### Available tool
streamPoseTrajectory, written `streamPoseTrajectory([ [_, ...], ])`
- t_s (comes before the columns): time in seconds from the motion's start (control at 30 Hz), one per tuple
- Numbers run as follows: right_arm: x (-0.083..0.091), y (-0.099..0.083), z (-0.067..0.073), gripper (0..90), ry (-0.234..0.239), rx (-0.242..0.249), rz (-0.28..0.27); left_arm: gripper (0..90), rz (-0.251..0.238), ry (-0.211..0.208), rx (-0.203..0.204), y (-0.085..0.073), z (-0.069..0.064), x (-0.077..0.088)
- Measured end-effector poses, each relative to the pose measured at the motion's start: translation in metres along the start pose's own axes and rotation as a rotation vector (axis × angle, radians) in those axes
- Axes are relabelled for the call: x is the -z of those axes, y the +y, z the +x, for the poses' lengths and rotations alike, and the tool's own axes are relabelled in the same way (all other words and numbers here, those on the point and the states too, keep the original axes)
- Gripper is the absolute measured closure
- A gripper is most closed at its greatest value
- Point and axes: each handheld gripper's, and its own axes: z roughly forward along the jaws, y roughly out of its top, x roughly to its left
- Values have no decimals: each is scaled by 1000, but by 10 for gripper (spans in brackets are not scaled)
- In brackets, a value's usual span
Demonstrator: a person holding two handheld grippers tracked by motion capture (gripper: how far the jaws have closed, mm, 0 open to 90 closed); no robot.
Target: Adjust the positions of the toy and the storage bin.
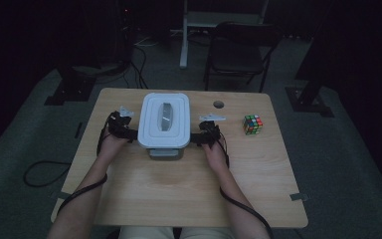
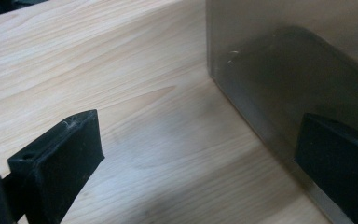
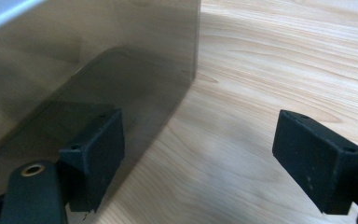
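White-lidded, the clear plastic container (image 1: 163,127) stands on the wooden table (image 1: 179,184) near the middle of its far edge. The left tongs (image 1: 129,133) sit against its left wall, the right tongs (image 1: 197,139) against its right wall. Both tongs are spread apart with bare wood between their jaws, one jaw of each just beside the container's wall; neither clamps anything. A Rubik's cube (image 1: 252,124) lies apart, toward the table's right edge.
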Motion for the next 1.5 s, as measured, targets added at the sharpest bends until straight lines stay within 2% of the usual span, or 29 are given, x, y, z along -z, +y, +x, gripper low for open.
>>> streamPoseTrajectory([
  [0.1, 6, -3, -7, 167, 4, -2, 1, 17, -3, -26, -2, 3, -7, 0],
  [0.23, 14, -9, -15, 177, 8, -11, -2, 17, -5, -33, -18, 6, -17, -1],
  [0.37, 24, -14, -16, 187, -30, -4, -12, 18, -1, -53, -26, 8, -26, -2],
  [0.47, 28, -16, -18, 186, -26, 4, -10, 18, 4, -58, -37, 10, -31, -3],
  [0.77, 47, -29, -25, 187, 28, 9, 3, 44, 8, -71, -80, 7, -49, 5],
  [1.0, 65, -41, -27, 186, 96, 19, -12, 44, 16, -89, -81, 2, -62, 12],
  [1.1, 71, -45, -27, 186, 102, 30, -13, 44, 13, -69, -107, 1, -70, 16],
  [1.17, 75, -47, -27, 185, 113, 56, -22, 44, 13, -63, -109, -1, -74, 18],
  [1.27, 81, -51, -28, 185, 125, 64, -20, 45, 16, -81, -100, -4, -78, 19],
  [1.4, 85, -54, -28, 186, 134, 60, -18, 45, 15, -81, -115, -6, -85, 23],
  [1.5, 95, -60, -28, 186, 152, 70, -21, 45, -4, -53, -142, -12, -97, 30],
])
